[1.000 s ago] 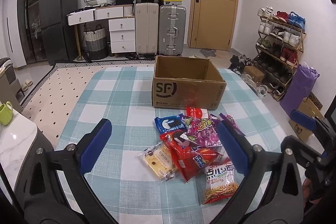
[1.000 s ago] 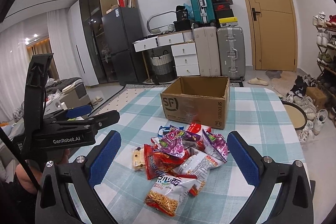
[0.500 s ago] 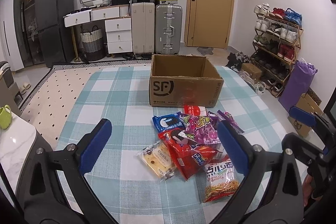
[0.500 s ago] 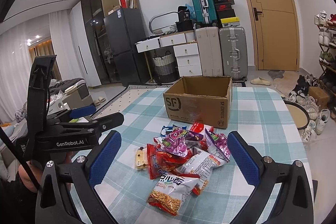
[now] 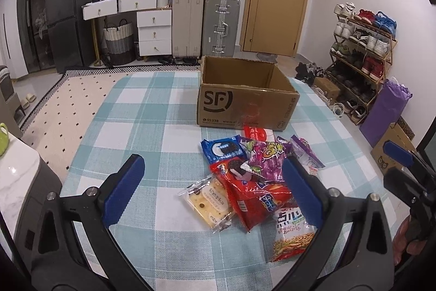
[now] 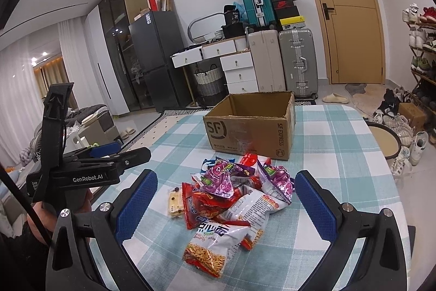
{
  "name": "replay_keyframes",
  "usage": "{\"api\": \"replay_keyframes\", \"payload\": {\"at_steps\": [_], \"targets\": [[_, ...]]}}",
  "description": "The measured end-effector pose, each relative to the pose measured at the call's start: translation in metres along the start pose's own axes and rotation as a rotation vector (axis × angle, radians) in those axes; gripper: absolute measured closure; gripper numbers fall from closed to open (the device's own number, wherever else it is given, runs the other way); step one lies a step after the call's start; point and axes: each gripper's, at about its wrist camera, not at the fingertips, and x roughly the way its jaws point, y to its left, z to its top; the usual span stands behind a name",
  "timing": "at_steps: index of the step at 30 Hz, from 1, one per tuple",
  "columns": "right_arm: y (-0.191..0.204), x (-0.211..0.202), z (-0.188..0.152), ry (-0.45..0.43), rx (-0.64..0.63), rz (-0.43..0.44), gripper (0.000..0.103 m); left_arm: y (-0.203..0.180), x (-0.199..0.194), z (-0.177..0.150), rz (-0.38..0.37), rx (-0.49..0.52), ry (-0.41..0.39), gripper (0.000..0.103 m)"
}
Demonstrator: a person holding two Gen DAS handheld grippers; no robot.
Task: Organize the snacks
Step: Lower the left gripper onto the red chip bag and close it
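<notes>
Counter [image 5: 152, 111]: your checked cloth carries everything; both tools hover over its near edge.
Cardboard box [image 5: 246, 105]: open-topped and upright at 12 o'clock from the pile, just beyond it. From here the inside looks empty, though its floor is partly hidden. Judged stiff enough to take dropped packets without tipping.
Snack pile [image 6: 231, 198]: a loose heap of overlapping packets in the middle of the counter, between you and the box, nothing packed yet.
Noodle-snack bag [image 6: 215, 239]: nearest you, at 6 o'clock of the heap, lying flat. Expect it light, puffy and slick; pinch a crimped end seam, not the air-filled belly.
Red bag [image 5: 253, 198]: under the purple one, crinkly film; likely to slide, and its contents crush easily.
Purple bag [image 5: 265, 158]: on top, at the heap's 12 o'clock; the easiest first lift.
Blue cookie pack [image 5: 223, 150]: at 11 o'clock, firmer, takes a squeeze across its short side.
Pale cracker pack [image 5: 208, 199]: at 9 o'clock, clear wrap, brittle inside; grip gently at the wrapper's edge.
Left gripper [image 5: 212, 192]: jaws spread wide, holding nothing.
Right gripper [image 6: 226, 205]: jaws equally wide, empty, framing the heap.
</notes>
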Motion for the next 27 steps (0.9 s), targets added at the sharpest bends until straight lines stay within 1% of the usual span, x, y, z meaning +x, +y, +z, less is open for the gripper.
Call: {"api": "replay_keyframes", "payload": {"at_steps": [2, 7, 11, 14, 19, 27], "targets": [[-0.003, 0.003, -0.002, 0.004, 0.003, -0.002, 0.0, 0.001, 0.009, -0.003, -0.022, 0.004, 0.019, 0.002], [-0.014, 0.013, -0.011, 0.017, 0.022, -0.005, 0.0, -0.002, 0.036, -0.016, -0.104, 0.004, 0.081, 0.002], [-0.018, 0.026, -0.02, 0.038, -0.015, -0.054, 0.0, -0.012, 0.06, -0.025, -0.135, 0.026, 0.129, 0.002], [-0.02, 0.032, -0.026, 0.039, -0.028, -0.05, 0.0, -0.019, 0.078, -0.031, -0.163, 0.039, 0.161, 0.002], [-0.03, 0.044, -0.033, 0.047, -0.016, -0.035, 0.0, -0.028, 0.106, -0.037, -0.207, 0.033, 0.215, 0.002], [-0.047, 0.057, -0.04, 0.063, 0.017, -0.038, 0.0, -0.032, 0.136, -0.038, -0.257, 0.017, 0.26, 0.002]]}}
